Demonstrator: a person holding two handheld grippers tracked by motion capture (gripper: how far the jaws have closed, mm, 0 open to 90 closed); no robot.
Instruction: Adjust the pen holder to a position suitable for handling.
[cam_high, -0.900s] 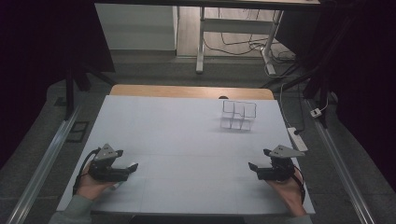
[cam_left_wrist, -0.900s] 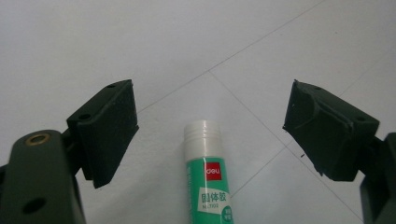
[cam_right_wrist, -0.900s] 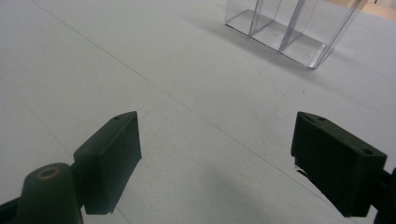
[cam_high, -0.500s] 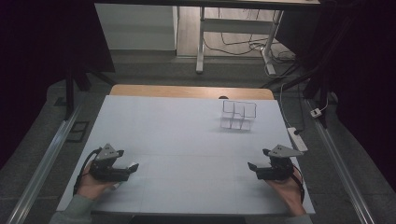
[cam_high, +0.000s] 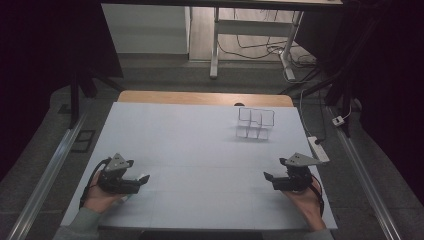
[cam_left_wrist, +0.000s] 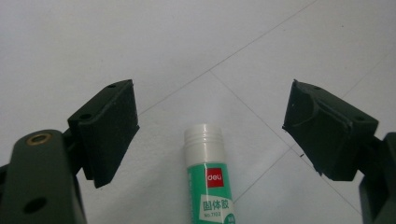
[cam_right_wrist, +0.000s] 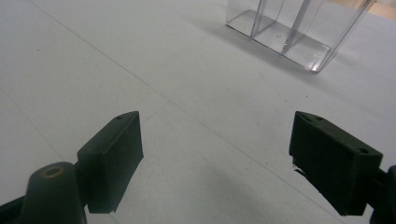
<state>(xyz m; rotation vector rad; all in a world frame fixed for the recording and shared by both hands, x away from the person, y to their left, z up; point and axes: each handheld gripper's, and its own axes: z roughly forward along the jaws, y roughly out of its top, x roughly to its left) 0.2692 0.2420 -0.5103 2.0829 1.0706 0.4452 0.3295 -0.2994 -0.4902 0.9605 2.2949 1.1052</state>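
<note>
A glue stick (cam_left_wrist: 208, 182) with a white cap and a green label lies on the white table, between the jaws of my left gripper (cam_left_wrist: 208, 109). The jaws stand wide and neither pad touches the stick. From above, the left gripper (cam_high: 136, 181) rests at the table's front left, and the stick's white end (cam_high: 144, 177) shows at its tips. My right gripper (cam_high: 270, 179) rests at the front right, open, with nothing between its fingers (cam_right_wrist: 112, 158). A clear plastic organizer (cam_high: 255, 122) with several compartments stands at the back right, ahead of the right gripper (cam_right_wrist: 215, 135).
A white mat (cam_high: 200, 150) covers the table, with a wooden strip (cam_high: 200, 97) along the far edge. A power strip (cam_high: 318, 148) lies just off the right edge. Metal rails (cam_high: 45, 175) run along both sides. The clear organizer (cam_right_wrist: 289, 32) is the one obstacle on the mat.
</note>
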